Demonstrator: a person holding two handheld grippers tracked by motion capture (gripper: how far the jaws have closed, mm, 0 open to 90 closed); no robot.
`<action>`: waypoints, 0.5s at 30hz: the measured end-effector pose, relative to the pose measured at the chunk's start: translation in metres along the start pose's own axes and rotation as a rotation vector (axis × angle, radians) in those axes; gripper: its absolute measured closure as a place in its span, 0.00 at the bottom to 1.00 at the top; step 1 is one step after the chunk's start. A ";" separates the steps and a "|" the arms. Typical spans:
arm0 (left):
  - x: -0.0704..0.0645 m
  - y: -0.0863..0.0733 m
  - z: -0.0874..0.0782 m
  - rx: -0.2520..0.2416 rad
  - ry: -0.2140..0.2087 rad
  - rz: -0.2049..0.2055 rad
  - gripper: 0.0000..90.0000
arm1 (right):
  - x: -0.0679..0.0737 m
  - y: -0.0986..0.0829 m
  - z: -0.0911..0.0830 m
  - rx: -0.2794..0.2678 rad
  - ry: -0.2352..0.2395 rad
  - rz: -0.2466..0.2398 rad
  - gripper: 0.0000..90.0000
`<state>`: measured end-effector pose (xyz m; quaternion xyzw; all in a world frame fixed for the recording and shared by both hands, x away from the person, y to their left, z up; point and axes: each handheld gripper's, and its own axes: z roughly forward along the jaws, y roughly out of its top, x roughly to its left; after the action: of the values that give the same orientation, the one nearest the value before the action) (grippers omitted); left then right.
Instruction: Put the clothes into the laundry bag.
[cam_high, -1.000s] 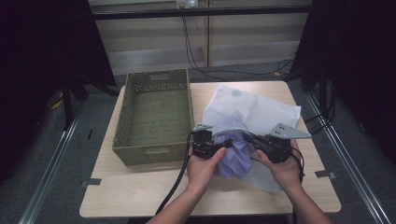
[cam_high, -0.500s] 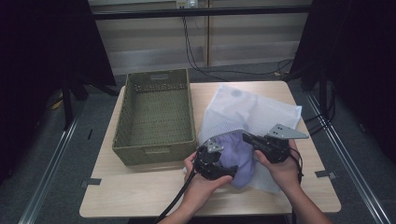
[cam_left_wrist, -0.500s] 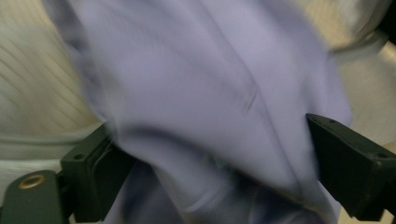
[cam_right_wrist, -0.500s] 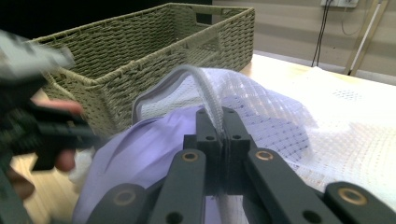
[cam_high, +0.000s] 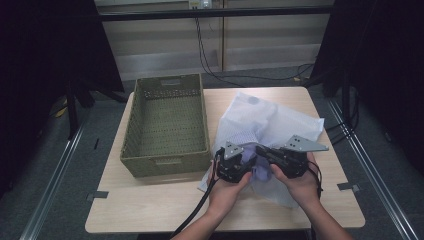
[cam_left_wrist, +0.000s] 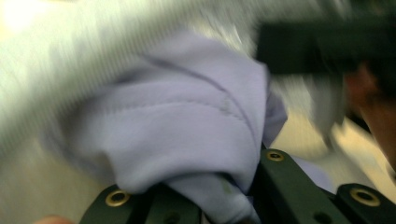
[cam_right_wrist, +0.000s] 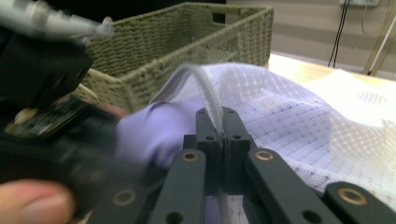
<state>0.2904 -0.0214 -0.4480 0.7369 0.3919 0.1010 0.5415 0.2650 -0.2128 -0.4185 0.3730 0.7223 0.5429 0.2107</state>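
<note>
We see a white mesh laundry bag (cam_high: 270, 120) spread over the right half of the wooden table (cam_high: 150, 210), with a lavender garment (cam_high: 256, 167) bunched at its near edge. The left gripper (cam_high: 246, 161) has its jaws pinched on a fold of that garment (cam_left_wrist: 187, 135), which bulges out above them in the blurred left gripper view. The right gripper (cam_high: 261, 151), just beside it, has its jaws closed flat on the bag's rim (cam_right_wrist: 212, 105), holding a strip of mesh upright while the garment (cam_right_wrist: 159, 130) sits to its left. A woven olive basket (cam_high: 131, 135) stands on the table's left half, touching the bag's left edge.
</note>
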 end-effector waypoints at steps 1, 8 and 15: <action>0.001 0.000 0.004 -0.026 0.027 -0.002 0.92 | 0.001 0.002 -0.002 -0.003 -0.003 -0.001 0.99; 0.009 -0.019 0.020 0.107 -0.052 0.057 0.33 | -0.008 -0.005 -0.002 0.022 -0.040 0.022 0.99; 0.006 -0.039 -0.002 0.205 0.002 0.031 0.17 | -0.021 -0.008 -0.003 0.025 -0.066 0.057 0.99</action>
<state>0.2748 -0.0116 -0.4824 0.7945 0.3891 0.0695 0.4610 0.2738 -0.2315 -0.4275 0.4138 0.7107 0.5271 0.2142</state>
